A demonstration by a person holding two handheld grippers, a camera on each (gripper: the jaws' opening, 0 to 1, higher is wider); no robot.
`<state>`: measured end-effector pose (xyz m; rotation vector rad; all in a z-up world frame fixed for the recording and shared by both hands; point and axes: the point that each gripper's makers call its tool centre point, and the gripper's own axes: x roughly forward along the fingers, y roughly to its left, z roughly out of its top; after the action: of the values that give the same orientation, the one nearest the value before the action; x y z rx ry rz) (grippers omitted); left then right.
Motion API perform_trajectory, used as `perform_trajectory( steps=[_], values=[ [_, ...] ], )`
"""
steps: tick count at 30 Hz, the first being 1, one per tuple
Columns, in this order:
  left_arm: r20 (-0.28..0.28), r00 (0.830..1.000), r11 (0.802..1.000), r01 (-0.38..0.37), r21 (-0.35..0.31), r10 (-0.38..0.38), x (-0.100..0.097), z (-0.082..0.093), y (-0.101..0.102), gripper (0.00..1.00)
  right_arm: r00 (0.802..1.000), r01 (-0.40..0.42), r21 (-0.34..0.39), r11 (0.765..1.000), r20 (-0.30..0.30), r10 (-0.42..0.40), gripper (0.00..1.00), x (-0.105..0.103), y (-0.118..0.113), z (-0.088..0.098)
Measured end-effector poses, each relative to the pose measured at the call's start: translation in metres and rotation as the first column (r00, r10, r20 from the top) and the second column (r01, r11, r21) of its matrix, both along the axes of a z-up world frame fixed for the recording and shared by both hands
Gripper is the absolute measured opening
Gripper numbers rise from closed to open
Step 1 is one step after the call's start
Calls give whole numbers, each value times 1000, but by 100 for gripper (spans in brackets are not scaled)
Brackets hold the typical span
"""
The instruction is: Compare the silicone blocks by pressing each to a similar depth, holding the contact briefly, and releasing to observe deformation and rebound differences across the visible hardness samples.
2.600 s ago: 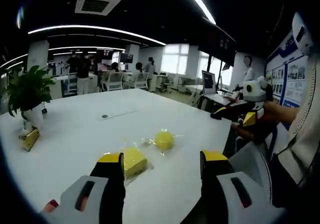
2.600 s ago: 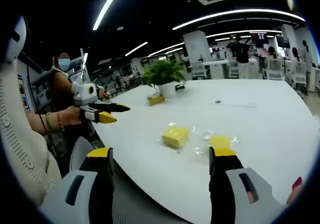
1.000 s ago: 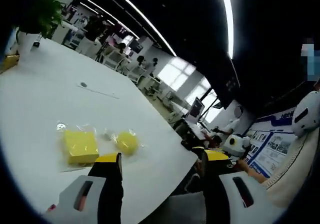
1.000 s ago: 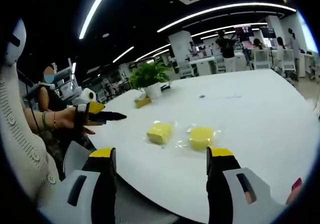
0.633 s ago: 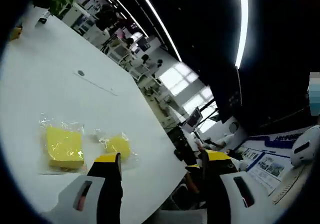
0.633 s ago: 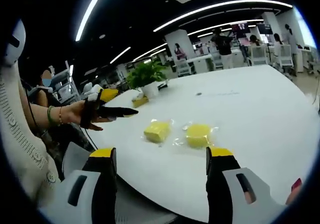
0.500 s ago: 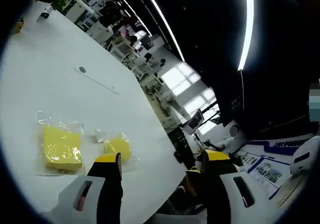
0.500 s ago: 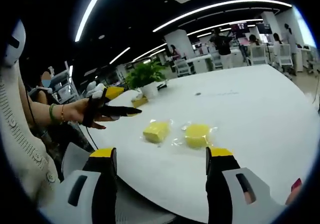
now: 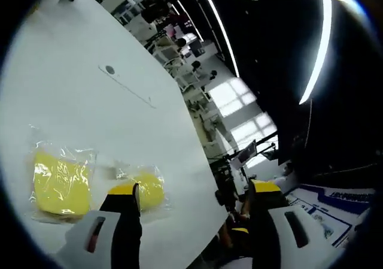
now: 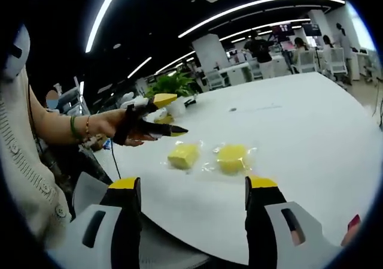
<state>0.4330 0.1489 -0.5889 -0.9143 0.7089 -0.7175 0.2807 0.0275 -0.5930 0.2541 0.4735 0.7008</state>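
Lying on the white table (image 10: 311, 119) are a square yellow block (image 10: 182, 156) and a round yellow block (image 10: 231, 158), side by side in clear wrap. The left gripper (image 10: 164, 114) is hovering beside the square block, its narrow tips pointing along the row. The right gripper (image 10: 192, 191) is standing wide open nearer the table's edge.

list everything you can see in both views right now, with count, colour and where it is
square silicone block: 1, yellow, in clear wrap on the table, nearer the left tongs
round silicone block: 1, yellow, in clear wrap, beside the square one, apart from it
table: 1, white, large, under both blocks
potted plant: 1, green in a white pot, far side of the table
ceiling lights: several, white strips, overhead
people: a few, standing by desks in the background
left tongs: 1, black with yellow tips, open, held above the table near the square block
right tongs: 1, black with yellow tips, open, short of the blocks
hand: 1, holding the left tongs
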Motion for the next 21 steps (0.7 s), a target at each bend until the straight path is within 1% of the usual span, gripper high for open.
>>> perform_trajectory(
  steps=[2,5,7,10,12,15,18,19,20,21],
  values=[
    [-30,1000,1000,-9,-16,8,6,-6,-5,72,1000,7,-2,1000,-2,-7,65,1,-3,-1],
    [-68,997,1000,-26,-15,25,17,-19,-10,73,1000,19,-4,1000,-7,-19,64,1,-9,-3],
    [-119,992,998,-49,-26,46,23,-28,-13,73,1000,24,-3,1000,-8,-24,64,1,-11,-3],
    [-177,981,996,-82,-33,75,30,-41,-16,73,999,37,-1,999,-16,-37,64,2,-16,-6],
    [-206,973,994,-106,-10,102,34,-52,-15,73,999,41,-1,999,-21,-41,64,1,-18,-8],
    [-243,961,991,-131,9,130,37,-65,-13,73,999,48,1,999,-26,-48,63,0,-20,-9],
    [-271,950,988,-144,50,153,38,-83,-10,73,998,56,-2,998,-32,-56,63,0,-23,-12],
    [-277,948,987,-150,55,159,39,-86,-10,73,998,58,-3,998,-35,-58,63,0,-23,-12],
    [-292,942,986,-155,65,167,39,-91,-9,73,998,60,-3,998,-36,-60,63,-1,-24,-12],
    [-297,934,980,-183,73,197,40,-95,-6,73,997,63,-3,998,-37,-63,63,-1,-25,-12]
  ],
)
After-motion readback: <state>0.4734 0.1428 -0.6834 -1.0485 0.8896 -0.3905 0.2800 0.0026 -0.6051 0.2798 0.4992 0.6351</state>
